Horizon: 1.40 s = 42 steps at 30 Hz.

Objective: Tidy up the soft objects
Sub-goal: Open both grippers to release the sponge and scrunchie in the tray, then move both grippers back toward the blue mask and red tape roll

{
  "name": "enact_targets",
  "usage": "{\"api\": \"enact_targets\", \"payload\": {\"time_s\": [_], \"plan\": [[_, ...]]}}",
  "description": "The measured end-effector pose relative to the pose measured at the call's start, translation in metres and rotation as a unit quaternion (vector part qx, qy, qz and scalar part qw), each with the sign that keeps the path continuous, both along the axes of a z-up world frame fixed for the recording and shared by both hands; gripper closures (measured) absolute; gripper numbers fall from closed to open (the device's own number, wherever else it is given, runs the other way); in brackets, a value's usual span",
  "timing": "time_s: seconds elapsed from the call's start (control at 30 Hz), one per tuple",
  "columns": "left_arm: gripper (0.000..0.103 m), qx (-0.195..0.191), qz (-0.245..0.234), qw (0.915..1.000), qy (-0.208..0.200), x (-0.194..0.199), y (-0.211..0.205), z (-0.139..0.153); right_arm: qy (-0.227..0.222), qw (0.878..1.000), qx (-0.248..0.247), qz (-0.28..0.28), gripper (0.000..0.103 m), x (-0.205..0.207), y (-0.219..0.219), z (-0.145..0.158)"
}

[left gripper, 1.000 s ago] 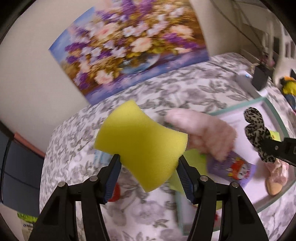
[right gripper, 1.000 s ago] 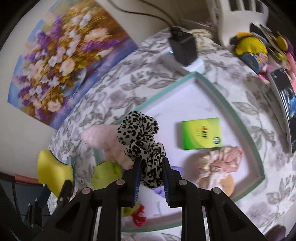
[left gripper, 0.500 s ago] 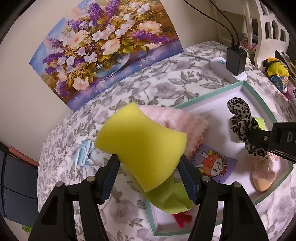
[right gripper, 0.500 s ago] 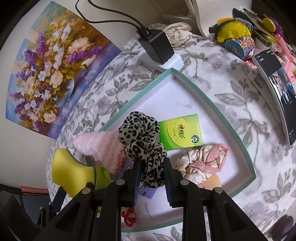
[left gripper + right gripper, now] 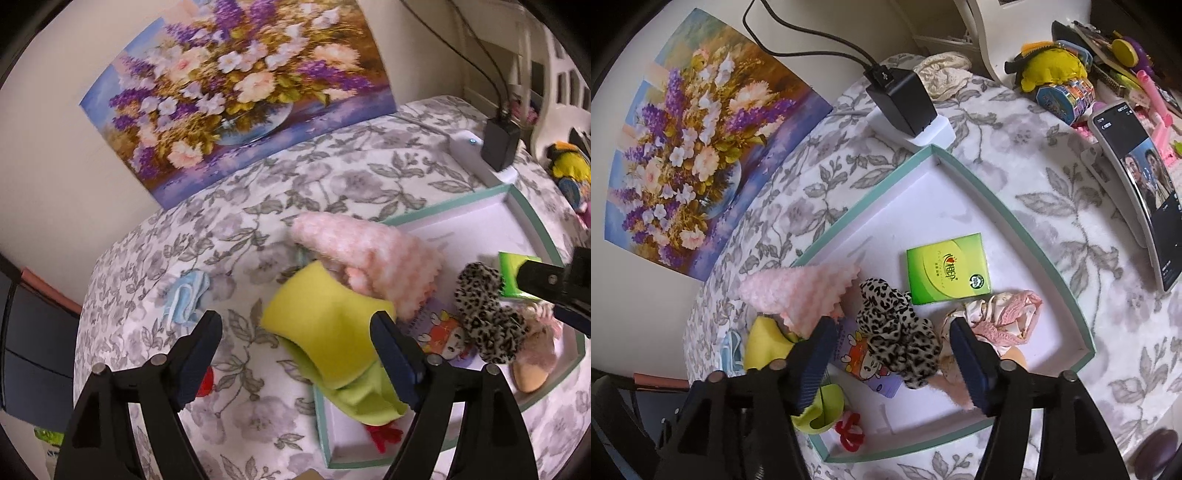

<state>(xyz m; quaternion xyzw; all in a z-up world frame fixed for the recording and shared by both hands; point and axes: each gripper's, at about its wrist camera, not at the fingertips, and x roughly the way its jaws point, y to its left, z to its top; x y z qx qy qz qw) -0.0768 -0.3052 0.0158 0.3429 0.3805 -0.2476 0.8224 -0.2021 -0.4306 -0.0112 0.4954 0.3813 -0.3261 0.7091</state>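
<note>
A yellow sponge point(image 5: 325, 332) lies loose on a green cloth point(image 5: 365, 398) at the near left corner of the teal-rimmed tray point(image 5: 532, 214). My left gripper point(image 5: 297, 321) hangs over it with its jaws opening; the left pad is well clear of the sponge. In the right wrist view a leopard-print scrunchie point(image 5: 897, 332) rests inside the tray point(image 5: 1008, 218), partly on a purple cartoon pack point(image 5: 860, 362). My right gripper point(image 5: 892, 326) straddles it, jaws opening, pads not touching. A pink fluffy cloth point(image 5: 801, 291) drapes over the tray's left rim.
A green tissue pack point(image 5: 947, 273), a pink scrunchie point(image 5: 1004, 314) and a red hair tie point(image 5: 849, 432) also sit in the tray. A blue mask point(image 5: 186, 295) lies on the floral tablecloth. A black charger point(image 5: 905, 99) stands behind the tray, a phone point(image 5: 1137, 184) to its right.
Both grippers have opened. The sponge dropped from the left gripper onto the tray's corner, and the leopard scrunchie dropped from the right gripper into the tray.
</note>
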Motion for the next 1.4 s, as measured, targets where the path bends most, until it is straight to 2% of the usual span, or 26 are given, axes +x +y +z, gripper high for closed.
{"api": "enact_targets", "payload": {"time_s": [0.07,0.17,0.2,0.23,0.5,0.8,1.4], "plan": [[0.020,-0.001,0.010,0.9999,-0.002,0.005,0.003,0.001,-0.001,1.000,0.001,-0.003,0.026,-0.001,-0.001,-0.001],[0.006,-0.003,0.029,0.9996,-0.001,0.014,0.010,0.001,-0.003,1.000,0.003,-0.005,0.011,-0.001,-0.001,-0.002],[0.005,-0.003,0.035,0.9994,-0.001,0.017,0.012,0.000,-0.003,1.000,0.002,-0.005,0.004,0.000,0.000,-0.002],[0.005,-0.003,0.043,0.9991,0.000,0.022,0.014,0.000,-0.002,1.000,0.000,-0.006,0.001,0.000,0.000,-0.002],[0.005,-0.013,0.084,0.9964,0.000,0.046,0.032,0.003,-0.003,1.000,0.001,0.000,0.000,0.005,0.001,-0.003],[0.005,-0.015,0.120,0.9924,0.019,0.073,0.053,0.002,0.002,1.000,-0.006,0.010,0.000,0.018,0.012,0.001],[0.005,-0.034,0.189,0.9802,0.049,0.131,0.124,0.009,0.009,0.992,-0.048,0.116,0.000,0.115,0.089,0.035]]}}
